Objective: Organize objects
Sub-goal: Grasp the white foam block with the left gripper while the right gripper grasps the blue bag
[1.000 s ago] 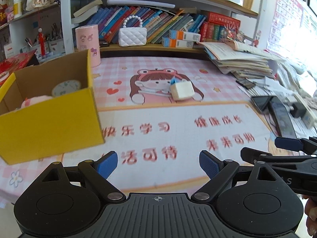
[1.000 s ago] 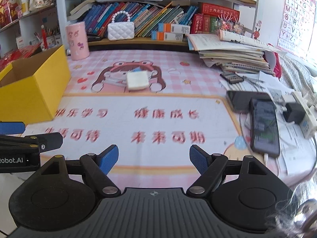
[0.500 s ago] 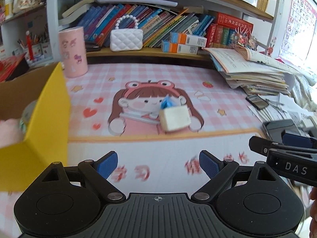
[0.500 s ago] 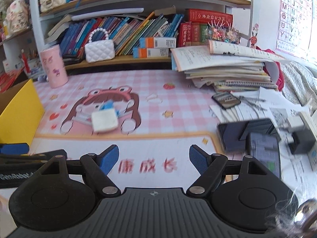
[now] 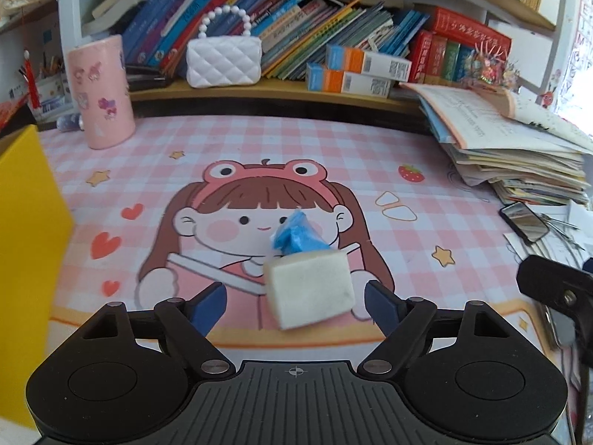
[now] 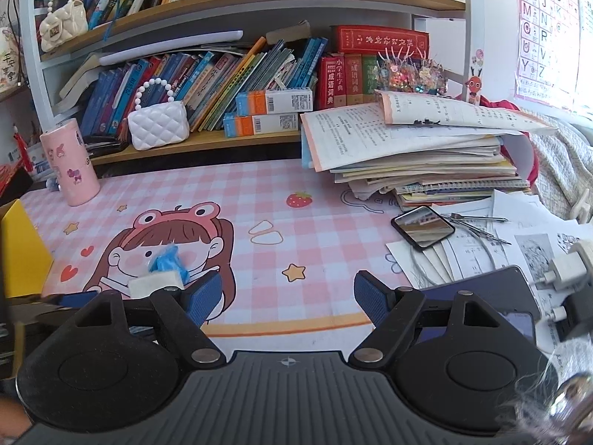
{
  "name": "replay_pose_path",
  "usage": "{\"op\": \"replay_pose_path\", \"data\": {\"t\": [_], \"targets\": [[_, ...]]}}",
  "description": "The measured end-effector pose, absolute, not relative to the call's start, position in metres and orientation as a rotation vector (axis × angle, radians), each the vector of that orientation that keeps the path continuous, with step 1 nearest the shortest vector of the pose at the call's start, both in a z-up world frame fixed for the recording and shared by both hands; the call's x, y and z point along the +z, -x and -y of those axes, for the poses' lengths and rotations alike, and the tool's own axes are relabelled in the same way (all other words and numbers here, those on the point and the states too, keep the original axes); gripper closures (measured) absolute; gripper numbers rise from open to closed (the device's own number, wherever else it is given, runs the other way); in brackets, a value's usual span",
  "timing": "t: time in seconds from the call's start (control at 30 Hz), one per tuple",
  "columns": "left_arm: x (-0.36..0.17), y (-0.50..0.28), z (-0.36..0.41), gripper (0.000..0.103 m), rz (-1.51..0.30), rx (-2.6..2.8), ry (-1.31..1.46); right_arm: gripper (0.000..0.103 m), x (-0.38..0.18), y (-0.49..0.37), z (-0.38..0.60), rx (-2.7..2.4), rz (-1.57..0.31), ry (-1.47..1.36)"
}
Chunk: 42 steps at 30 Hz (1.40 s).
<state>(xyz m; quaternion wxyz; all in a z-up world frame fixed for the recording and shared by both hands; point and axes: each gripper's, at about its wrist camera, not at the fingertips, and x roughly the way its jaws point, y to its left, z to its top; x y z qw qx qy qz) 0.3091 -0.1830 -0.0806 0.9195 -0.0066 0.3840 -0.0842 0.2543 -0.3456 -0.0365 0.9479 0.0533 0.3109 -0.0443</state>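
Yellow box (image 5: 26, 259) at 9 o'clock, hard against the left edge of the left wrist view; only its outer wall shows, contents not visible. Pink cup (image 5: 100, 91) at 11 o'clock on the desk (image 5: 426, 222), upright, inside hidden.

White sponge block (image 5: 309, 287) with a crumpled blue wrapper (image 5: 294, 233) at its back lies on the cartoon mat, dead centre, between the left gripper (image 5: 294, 298) fingers (image 5: 205, 304). Those fingers are closing, not yet touching it.

Looks light, soft, squashy, not slippery or fragile. Judged best hold: the two flat side faces, low on the block, a gentle squeeze, avoiding the loose wrapper.

Right gripper (image 6: 287, 296) at 3 o'clock of the sponge, fingers spread, nothing between them.
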Motion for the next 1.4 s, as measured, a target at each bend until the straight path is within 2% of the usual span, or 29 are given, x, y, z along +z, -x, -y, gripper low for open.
{"op": "replay_pose_path", "data": {"t": [0.13,0.17,0.2,0.23,0.3,0.37,0.77,0.93,1.03,1.07,1.13,1.17,1.4], "targets": [[-0.091,-0.322,0.195,0.022,-0.786,-0.157,-0.005,0.026,-0.039,-0.261,0.346,-0.078,-0.642,-0.106],[-0.092,-0.324,0.196,0.027,-0.786,-0.152,-0.009,0.026,-0.04,-0.263,0.346,-0.074,-0.643,-0.104],[-0.094,-0.326,0.196,0.04,-0.789,-0.15,-0.014,0.026,-0.04,-0.264,0.345,-0.07,-0.644,-0.101],[-0.096,-0.328,0.196,0.047,-0.795,-0.153,-0.015,0.026,-0.041,-0.266,0.345,-0.063,-0.645,-0.097],[-0.094,-0.326,0.191,0.055,-0.792,-0.179,0.007,0.026,-0.042,-0.269,0.343,-0.05,-0.643,-0.089],[-0.088,-0.318,0.182,0.057,-0.783,-0.193,0.021,0.026,-0.043,-0.274,0.341,-0.033,-0.642,-0.086],[-0.072,-0.231,0.089,0.059,-0.887,-0.189,0.12,0.029,-0.082,-0.34,0.288,0.184,-0.712,0.011],[-0.065,-0.203,0.067,0.059,-0.895,-0.163,0.172,0.04,-0.099,-0.365,0.262,0.239,-0.745,0.077],[-0.058,-0.193,0.058,0.059,-0.876,-0.157,0.192,0.051,-0.107,-0.373,0.255,0.243,-0.775,0.075],[-0.056,-0.191,0.055,0.059,-0.867,-0.156,0.193,0.055,-0.109,-0.375,0.253,0.245,-0.783,0.066],[-0.051,-0.186,0.05,0.059,-0.851,-0.155,0.197,0.071,-0.111,-0.376,0.252,0.252,-0.792,0.052],[-0.05,-0.184,0.048,0.059,-0.846,-0.155,0.2,0.074,-0.111,-0.375,0.251,0.25,-0.794,0.052],[-0.044,-0.167,0.033,0.06,-0.822,-0.168,0.218,0.075,-0.093,-0.34,0.249,0.232,-0.764,0.024]]}}
